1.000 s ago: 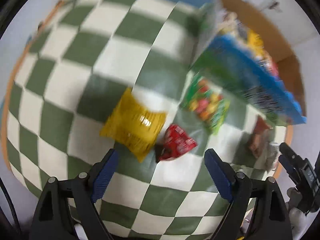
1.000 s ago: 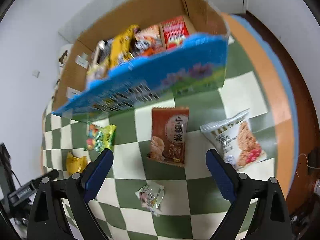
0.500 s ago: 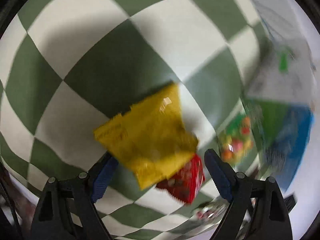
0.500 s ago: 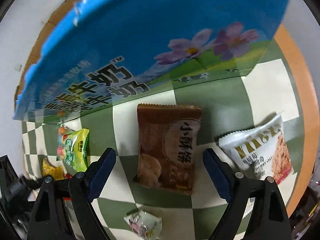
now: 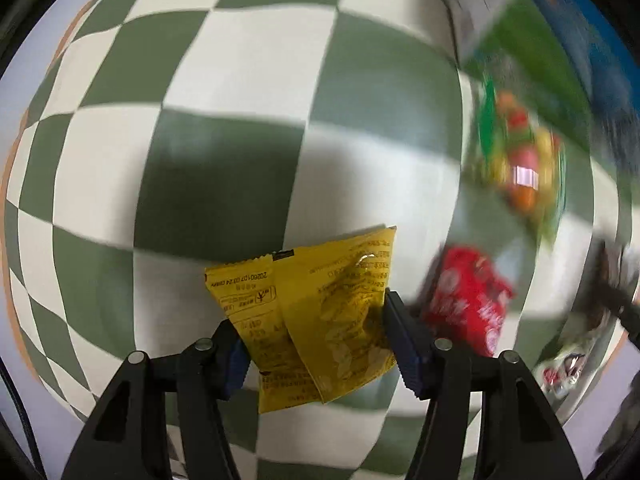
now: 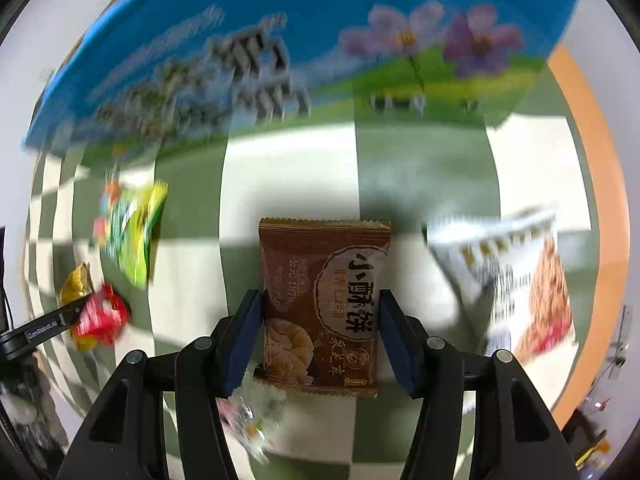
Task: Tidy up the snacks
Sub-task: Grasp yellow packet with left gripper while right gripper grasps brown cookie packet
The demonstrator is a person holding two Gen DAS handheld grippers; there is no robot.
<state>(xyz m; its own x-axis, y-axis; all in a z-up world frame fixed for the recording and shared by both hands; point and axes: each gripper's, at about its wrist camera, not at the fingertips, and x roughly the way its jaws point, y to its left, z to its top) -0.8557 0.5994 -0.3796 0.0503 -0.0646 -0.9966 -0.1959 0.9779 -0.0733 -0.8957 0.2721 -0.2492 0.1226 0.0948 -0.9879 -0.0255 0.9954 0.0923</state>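
Note:
On the green and white checked cloth point(image 5: 240, 80), a yellow snack packet point(image 5: 320, 300) is buckled between the blue pads of my left gripper point(image 5: 316, 332). The jaws are closing and both pads press its sides. In the right wrist view a brown biscuit packet point(image 6: 324, 280) lies flat between the pads of my right gripper point(image 6: 320, 320). Those jaws are closing too, with both pads against the packet's long edges. Both grippers point straight down at the cloth.
A red packet point(image 5: 472, 304) lies just right of the yellow one, with a green candy bag point(image 5: 520, 160) beyond it. The blue flowered box point(image 6: 280, 40) stands behind the brown packet. A white biscuit bag point(image 6: 512, 280) lies right of it, a small clear-wrapped sweet point(image 6: 248, 420) near the left finger.
Both grippers have come down onto the cloth and their jaws have narrowed from wide open onto the packets. The yellow packet has crumpled between the left pads.

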